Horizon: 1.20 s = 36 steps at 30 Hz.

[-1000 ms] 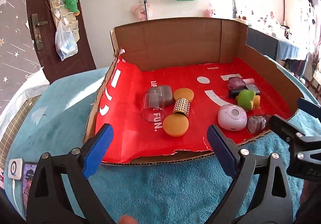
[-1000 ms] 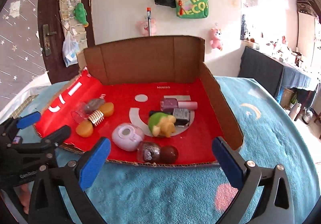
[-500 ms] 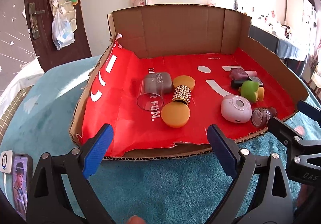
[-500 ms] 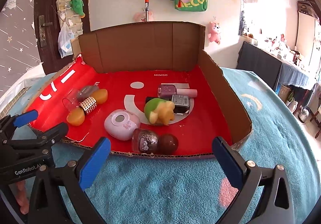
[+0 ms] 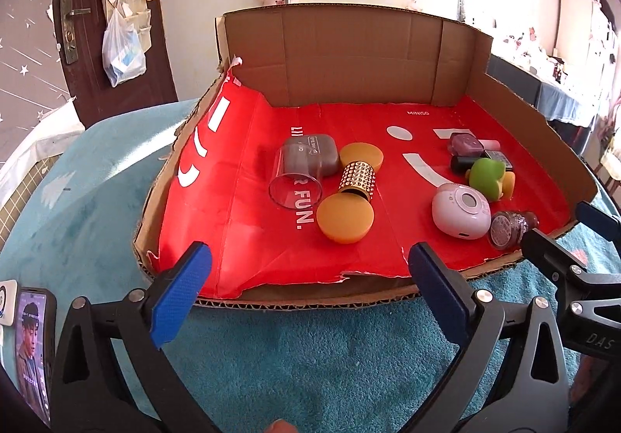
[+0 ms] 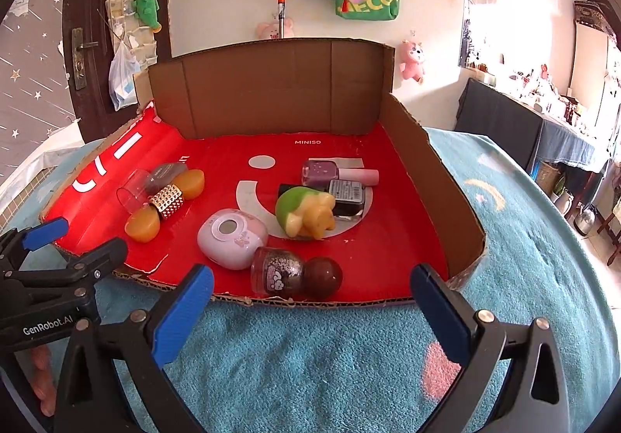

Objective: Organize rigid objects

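Left gripper (image 5: 306, 274) opening wider, nothing between its jaws; right gripper (image 6: 310, 297) spread, apparently unmoved — cardboard tray (image 5: 516, 111) looms nearer.

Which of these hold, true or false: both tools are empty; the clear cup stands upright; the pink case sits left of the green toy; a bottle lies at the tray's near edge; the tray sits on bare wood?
1. Both tools are empty. True: the left tool has jaws opening with nothing between them, and the right tool is open and holds nothing.
2. The clear cup stands upright. False: it lies on its side, mouth toward the camera.
3. The pink case sits left of the green toy. True.
4. A bottle lies at the near edge of the tray. True.
5. The tray sits on bare wood. False: it rests on a teal towel.
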{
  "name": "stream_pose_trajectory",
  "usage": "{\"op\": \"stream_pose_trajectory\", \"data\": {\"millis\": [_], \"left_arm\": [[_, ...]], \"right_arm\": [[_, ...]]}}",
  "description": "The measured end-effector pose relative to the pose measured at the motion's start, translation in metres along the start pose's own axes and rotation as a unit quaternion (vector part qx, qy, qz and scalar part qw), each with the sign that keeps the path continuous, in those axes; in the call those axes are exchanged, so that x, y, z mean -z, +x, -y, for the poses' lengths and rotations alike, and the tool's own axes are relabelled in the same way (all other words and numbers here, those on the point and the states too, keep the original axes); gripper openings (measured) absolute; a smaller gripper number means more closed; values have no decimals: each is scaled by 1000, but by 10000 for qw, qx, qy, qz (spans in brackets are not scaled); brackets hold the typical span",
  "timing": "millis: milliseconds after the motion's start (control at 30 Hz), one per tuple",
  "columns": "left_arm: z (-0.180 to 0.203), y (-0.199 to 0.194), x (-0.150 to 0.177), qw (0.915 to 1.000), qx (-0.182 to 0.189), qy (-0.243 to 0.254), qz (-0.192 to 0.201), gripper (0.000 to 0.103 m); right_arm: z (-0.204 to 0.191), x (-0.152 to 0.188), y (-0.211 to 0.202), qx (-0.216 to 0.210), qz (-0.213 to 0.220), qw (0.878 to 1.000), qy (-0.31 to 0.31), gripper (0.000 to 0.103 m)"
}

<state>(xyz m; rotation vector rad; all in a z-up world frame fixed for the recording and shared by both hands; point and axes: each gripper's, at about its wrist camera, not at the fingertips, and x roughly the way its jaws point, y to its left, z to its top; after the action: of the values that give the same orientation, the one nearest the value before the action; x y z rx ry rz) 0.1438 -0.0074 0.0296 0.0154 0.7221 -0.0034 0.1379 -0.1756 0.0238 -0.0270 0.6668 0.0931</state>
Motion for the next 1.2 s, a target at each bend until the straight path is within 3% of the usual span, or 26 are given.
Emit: {"op": "stream_pose_trajectory", "data": {"millis": [1200], "left_arm": [[1,0,0,10000,-36,11,22,103]], "right_arm": [[0,0,0,-7,0,10000,13,103]]}}
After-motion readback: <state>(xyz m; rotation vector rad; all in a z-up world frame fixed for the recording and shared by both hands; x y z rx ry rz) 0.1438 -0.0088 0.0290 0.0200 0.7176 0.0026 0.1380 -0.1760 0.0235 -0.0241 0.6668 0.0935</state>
